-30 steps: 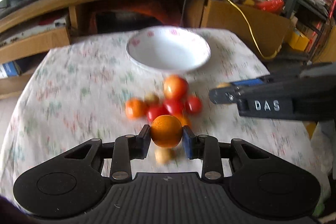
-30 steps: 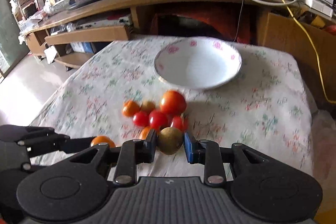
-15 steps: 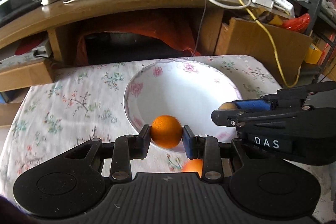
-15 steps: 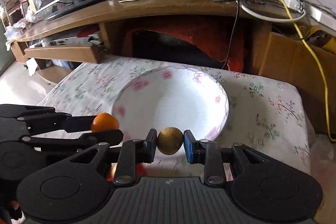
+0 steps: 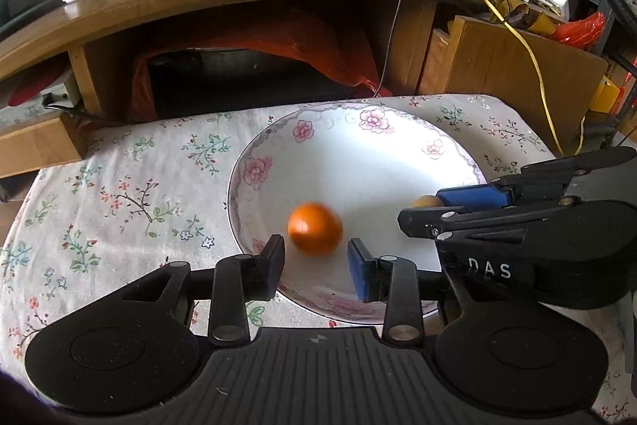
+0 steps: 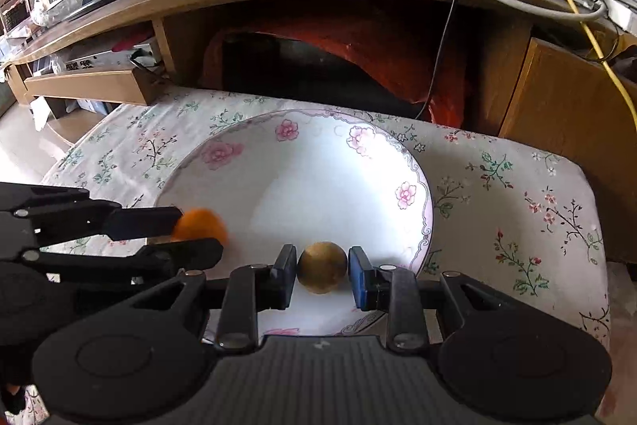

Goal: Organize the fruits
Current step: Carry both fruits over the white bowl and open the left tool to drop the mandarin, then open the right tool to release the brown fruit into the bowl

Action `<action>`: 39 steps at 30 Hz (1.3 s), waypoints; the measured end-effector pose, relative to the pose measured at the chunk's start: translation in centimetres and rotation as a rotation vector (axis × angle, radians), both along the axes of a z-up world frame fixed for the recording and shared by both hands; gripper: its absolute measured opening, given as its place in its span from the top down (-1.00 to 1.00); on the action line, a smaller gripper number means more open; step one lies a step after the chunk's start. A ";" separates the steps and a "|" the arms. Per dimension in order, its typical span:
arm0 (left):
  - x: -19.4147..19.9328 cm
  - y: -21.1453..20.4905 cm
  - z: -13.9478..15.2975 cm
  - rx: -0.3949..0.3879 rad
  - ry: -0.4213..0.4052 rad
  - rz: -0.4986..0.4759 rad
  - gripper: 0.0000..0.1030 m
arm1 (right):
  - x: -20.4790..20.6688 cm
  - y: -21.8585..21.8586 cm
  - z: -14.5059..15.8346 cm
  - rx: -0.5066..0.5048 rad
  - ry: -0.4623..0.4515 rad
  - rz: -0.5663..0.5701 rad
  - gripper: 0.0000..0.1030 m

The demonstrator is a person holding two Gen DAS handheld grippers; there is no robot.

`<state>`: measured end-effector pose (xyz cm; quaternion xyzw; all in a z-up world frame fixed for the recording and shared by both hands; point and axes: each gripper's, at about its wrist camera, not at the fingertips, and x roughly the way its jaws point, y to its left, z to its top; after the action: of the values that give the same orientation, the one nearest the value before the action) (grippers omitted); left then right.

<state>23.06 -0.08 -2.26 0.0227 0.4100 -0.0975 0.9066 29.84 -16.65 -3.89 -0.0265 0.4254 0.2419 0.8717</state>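
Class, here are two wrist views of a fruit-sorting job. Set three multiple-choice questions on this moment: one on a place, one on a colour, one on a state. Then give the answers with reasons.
1. The orange fruit shows against:
A a cutting board; B the white inside of the bowl; C a metal tray.
2. The round fruit in the right hand-held gripper is:
A red; B green; C brownish-yellow.
3. The left hand-held gripper is:
A open, pads off the orange fruit; B clamped on the orange fruit; C shut on nothing.

Answers:
1 B: in the left wrist view, white bowl surrounds it.
2 C: the right wrist view shows a dull brownish-yellow skin between the pads.
3 A: its jaws have just been opening, and the blurred orange fruit sits just beyond the pads, with a gap on each side.
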 end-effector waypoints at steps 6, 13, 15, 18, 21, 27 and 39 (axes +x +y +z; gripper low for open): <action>-0.9 0.3 1.4 0.003 -0.018 0.018 -0.12 | -0.3 -0.5 0.8 0.015 -0.020 -0.010 0.33; -2.8 1.6 3.1 -0.011 -0.038 0.049 -0.15 | -1.6 -1.7 3.0 0.032 -0.054 -0.037 0.29; -3.3 2.0 3.5 -0.022 -0.037 0.056 -0.16 | -1.9 -2.5 3.5 0.035 -0.056 -0.057 0.29; -4.1 2.4 3.8 -0.026 -0.035 0.057 -0.17 | -2.3 -3.6 4.3 0.049 -0.062 -0.082 0.29; -5.2 2.5 4.0 -0.021 -0.031 0.049 -0.17 | -3.2 -4.2 5.0 0.056 -0.060 -0.097 0.29; -7.9 2.6 4.1 -0.032 -0.008 0.023 -0.19 | -6.6 -3.8 5.0 0.050 -0.030 -0.053 0.29; -14.0 1.9 1.9 -0.036 0.086 -0.015 -0.20 | -12.7 -3.3 4.1 0.041 0.029 -0.008 0.28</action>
<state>9.05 1.87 -0.33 0.0051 0.4466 -0.1127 0.8876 17.15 -19.91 0.23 -0.0033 0.4330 0.2474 0.8668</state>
